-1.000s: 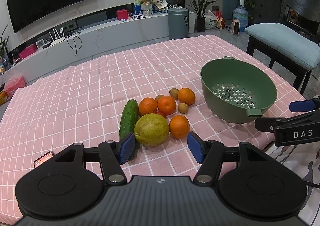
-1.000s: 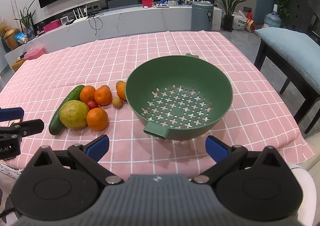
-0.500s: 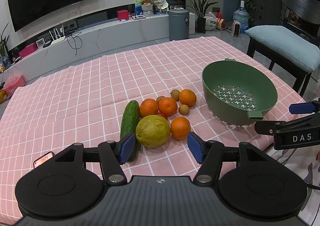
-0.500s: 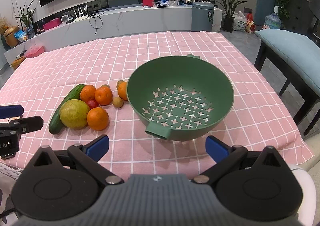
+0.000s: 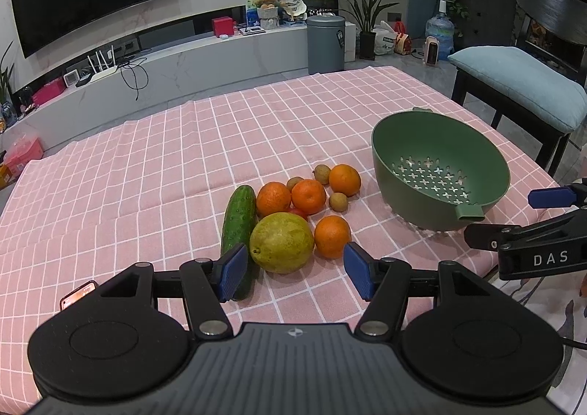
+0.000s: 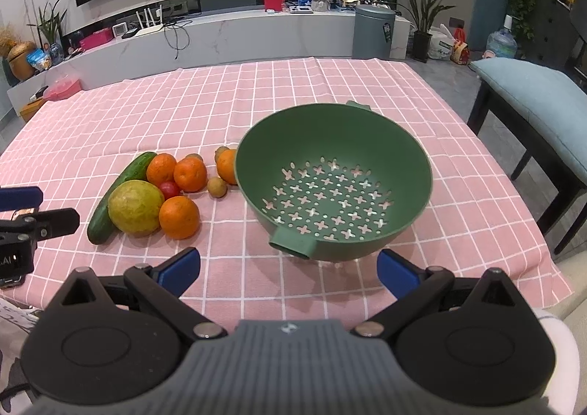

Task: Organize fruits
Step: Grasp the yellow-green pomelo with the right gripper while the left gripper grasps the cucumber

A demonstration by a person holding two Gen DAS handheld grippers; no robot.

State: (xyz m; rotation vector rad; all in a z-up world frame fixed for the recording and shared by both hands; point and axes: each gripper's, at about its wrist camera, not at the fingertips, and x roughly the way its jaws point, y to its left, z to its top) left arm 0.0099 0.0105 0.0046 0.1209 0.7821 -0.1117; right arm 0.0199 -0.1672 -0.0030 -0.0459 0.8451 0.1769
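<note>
A fruit pile lies on the pink checked tablecloth (image 5: 146,176): a big yellow-green pomelo (image 5: 281,242), a cucumber (image 5: 238,217), several oranges (image 5: 332,236), small brown fruits (image 5: 337,201) and a red one. An empty green colander (image 5: 440,173) stands to their right; it also shows in the right wrist view (image 6: 334,184). My left gripper (image 5: 295,271) is open and empty, just in front of the pomelo. My right gripper (image 6: 288,268) is open and empty, in front of the colander's near handle (image 6: 291,240).
The table's near edge runs just under both grippers. A chair with a blue cushion (image 5: 521,84) stands off the table's right side. A grey bin (image 5: 325,44) and a TV bench stand beyond the far edge.
Both grippers have drifted slightly; the fruits and colander sit a little higher in the views. Nothing was grasped or moved.
</note>
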